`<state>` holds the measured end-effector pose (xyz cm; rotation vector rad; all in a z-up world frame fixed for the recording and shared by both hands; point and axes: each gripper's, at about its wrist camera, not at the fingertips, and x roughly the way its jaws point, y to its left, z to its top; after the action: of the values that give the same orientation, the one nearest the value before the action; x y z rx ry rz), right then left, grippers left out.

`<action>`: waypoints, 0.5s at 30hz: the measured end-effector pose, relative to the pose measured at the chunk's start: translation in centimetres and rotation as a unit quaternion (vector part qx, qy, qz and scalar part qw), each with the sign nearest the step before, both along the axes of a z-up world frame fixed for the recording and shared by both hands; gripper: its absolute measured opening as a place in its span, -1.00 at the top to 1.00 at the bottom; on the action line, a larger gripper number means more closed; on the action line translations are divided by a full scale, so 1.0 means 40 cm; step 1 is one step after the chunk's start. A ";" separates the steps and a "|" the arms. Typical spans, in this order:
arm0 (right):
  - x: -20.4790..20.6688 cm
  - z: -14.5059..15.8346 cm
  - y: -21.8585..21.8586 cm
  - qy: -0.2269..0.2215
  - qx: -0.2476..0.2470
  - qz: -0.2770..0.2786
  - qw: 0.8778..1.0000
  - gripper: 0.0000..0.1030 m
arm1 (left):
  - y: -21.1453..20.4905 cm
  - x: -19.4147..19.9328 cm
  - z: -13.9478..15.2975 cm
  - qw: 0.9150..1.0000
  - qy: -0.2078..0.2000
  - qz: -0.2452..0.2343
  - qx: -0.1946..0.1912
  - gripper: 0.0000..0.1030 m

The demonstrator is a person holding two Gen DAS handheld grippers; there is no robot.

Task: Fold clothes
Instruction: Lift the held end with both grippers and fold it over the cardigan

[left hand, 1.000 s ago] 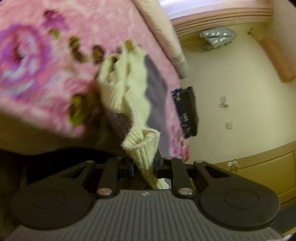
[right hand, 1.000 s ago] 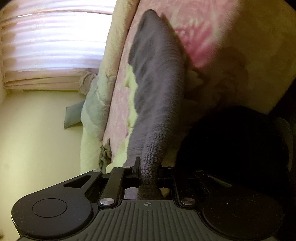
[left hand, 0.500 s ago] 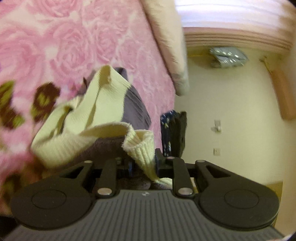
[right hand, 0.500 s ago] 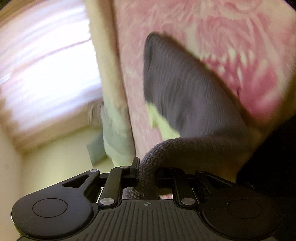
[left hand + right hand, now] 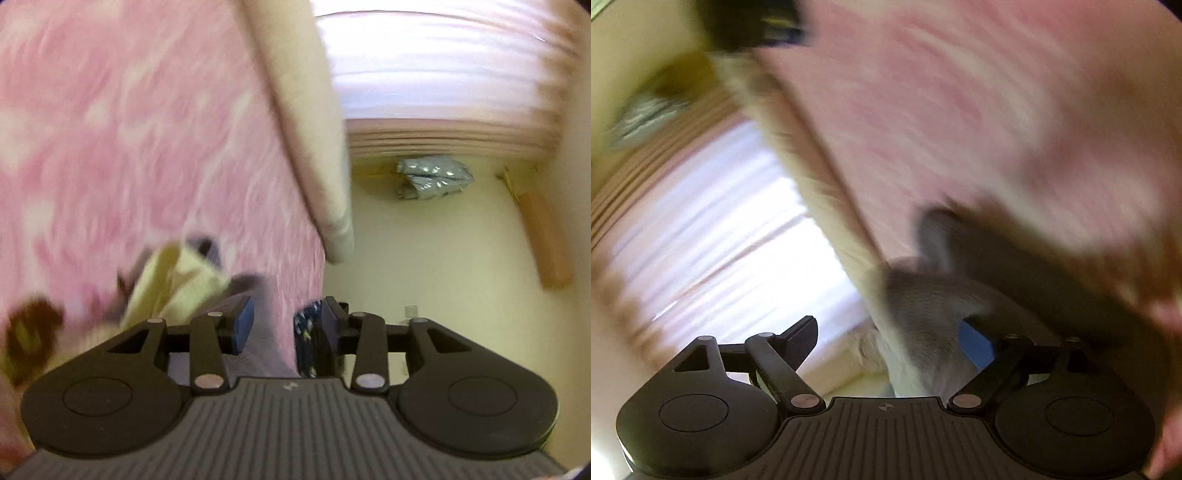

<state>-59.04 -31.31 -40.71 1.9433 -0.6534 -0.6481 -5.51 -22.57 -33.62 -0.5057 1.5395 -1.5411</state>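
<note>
Knit yellow-and-grey sweater (image 5: pixel 177 280) lies bunched on the pink blanket (image 5: pixel 129 147), just let go as left hand-held gripper (image 5: pixel 284 325) and right hand-held gripper (image 5: pixel 894 339) jaws opened, both empty; the loose fold could slump apart.

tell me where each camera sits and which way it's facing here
Left wrist: on the left gripper, looking along its open fingers, nothing between them, over the pink floral blanket; the yellow and grey sweater lies off to the left.
Right wrist: on the right gripper, rolled and blurred, facing the curtain; its wide-open fingers flank a grey sweater fold.
Shared: blanket, sweater, curtain, silver bag.
</note>
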 end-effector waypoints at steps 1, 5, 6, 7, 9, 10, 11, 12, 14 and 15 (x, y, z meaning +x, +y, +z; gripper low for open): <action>0.000 0.026 -0.013 0.050 -0.030 0.025 0.998 -0.67 | 0.005 -0.014 0.029 0.999 -0.044 -0.021 -0.016 0.34; 0.057 0.127 0.003 0.292 -0.174 0.121 0.932 -0.67 | 0.040 -0.114 0.109 0.959 -0.251 -0.106 -0.074 0.34; 0.073 0.153 0.008 0.350 -0.209 0.144 0.902 -0.67 | 0.040 -0.126 0.108 0.951 -0.278 -0.113 -0.073 0.31; 0.087 0.154 0.013 0.379 -0.225 0.157 0.884 -0.67 | 0.032 -0.131 0.101 0.946 -0.296 -0.115 -0.067 0.29; 0.101 0.136 0.017 0.402 -0.238 0.168 0.868 -0.66 | 0.008 -0.124 0.079 0.945 -0.302 -0.109 -0.058 0.25; 0.095 0.125 0.013 0.402 -0.242 0.167 0.867 -0.66 | -0.004 -0.119 0.067 0.945 -0.304 -0.106 -0.054 0.22; 0.074 0.116 0.026 0.399 -0.248 0.167 0.867 -0.66 | -0.017 -0.115 0.056 0.945 -0.306 -0.103 -0.050 0.21; 0.056 0.117 0.035 0.397 -0.254 0.167 0.866 -0.66 | -0.033 -0.115 0.047 0.946 -0.303 -0.103 -0.047 0.21; 0.036 0.124 0.042 0.394 -0.268 0.167 0.864 -0.66 | -0.056 -0.110 0.029 0.953 -0.281 -0.104 -0.045 0.20; 0.036 0.128 0.042 0.392 -0.276 0.166 0.862 -0.66 | -0.067 -0.109 0.018 0.959 -0.262 -0.101 -0.044 0.20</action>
<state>-57.58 -29.62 -35.60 1.0690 0.0321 -0.8386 -9.86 -25.26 -32.89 0.0247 1.1376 -1.7311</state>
